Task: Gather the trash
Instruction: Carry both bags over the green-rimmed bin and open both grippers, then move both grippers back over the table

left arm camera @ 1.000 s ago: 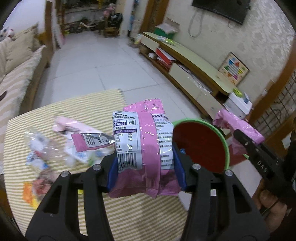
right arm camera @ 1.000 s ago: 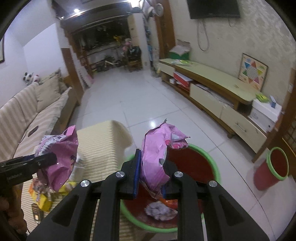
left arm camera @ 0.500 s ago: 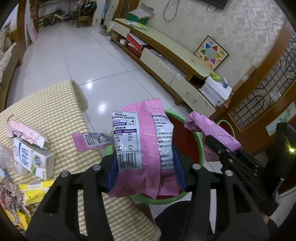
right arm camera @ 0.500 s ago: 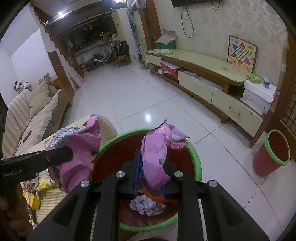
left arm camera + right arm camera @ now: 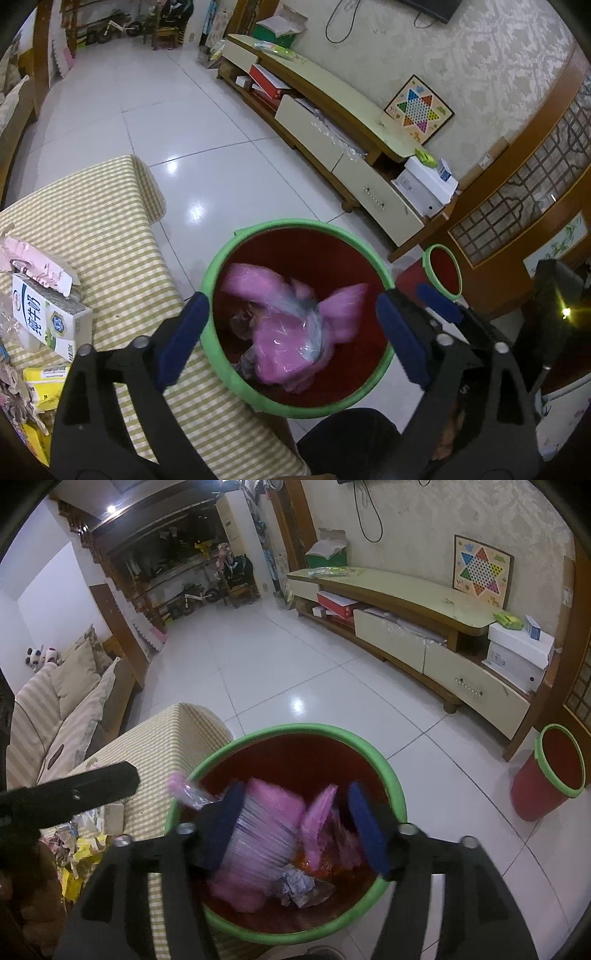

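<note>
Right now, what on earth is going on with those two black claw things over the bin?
A person is clearing trash off a table. Both the left gripper and right gripper hang open over the red bin, and the pink wrappers are blurred inside it, seemingly falling. A milk carton and other scraps wait on the table.

Glossy white tile floor (image 5: 280, 664), long low TV cabinet (image 5: 406, 627), striped sofa (image 5: 44, 709)
</note>
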A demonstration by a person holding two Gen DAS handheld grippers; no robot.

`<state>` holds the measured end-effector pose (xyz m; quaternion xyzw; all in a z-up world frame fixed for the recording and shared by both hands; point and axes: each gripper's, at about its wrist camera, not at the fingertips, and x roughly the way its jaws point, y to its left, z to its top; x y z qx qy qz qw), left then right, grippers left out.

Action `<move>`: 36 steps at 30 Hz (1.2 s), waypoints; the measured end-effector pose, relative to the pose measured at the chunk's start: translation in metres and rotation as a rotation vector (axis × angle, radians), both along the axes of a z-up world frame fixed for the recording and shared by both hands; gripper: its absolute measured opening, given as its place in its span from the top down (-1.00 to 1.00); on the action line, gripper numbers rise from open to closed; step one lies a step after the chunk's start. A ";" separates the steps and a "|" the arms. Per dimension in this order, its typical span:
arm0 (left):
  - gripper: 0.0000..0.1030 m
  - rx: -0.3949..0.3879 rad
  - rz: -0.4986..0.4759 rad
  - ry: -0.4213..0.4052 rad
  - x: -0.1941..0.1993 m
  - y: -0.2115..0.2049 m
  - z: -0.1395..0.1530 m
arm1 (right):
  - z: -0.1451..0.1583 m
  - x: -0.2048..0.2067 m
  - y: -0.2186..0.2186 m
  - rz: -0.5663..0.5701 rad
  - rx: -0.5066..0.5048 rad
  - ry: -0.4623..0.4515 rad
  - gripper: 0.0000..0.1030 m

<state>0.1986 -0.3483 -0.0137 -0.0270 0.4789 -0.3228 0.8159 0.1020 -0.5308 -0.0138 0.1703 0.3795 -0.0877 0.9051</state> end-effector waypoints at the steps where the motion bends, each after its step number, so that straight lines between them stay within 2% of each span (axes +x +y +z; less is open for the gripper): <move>1: -0.88 -0.002 0.013 -0.005 0.001 0.003 0.001 | 0.001 0.000 0.001 0.000 0.003 -0.001 -0.38; 3: -0.89 -0.002 0.032 -0.011 0.002 0.005 0.003 | 0.002 0.001 0.003 -0.004 0.001 -0.001 -0.60; 9: -0.89 0.025 0.075 -0.020 0.004 0.019 0.009 | 0.009 0.001 0.012 -0.004 -0.011 -0.013 -0.80; 21: -0.89 0.006 0.167 -0.052 0.003 0.074 0.033 | 0.035 0.005 0.050 0.060 -0.038 -0.041 -0.82; 36: -0.89 0.035 0.395 -0.069 -0.016 0.226 0.051 | 0.052 0.030 0.163 0.272 -0.030 -0.084 -0.83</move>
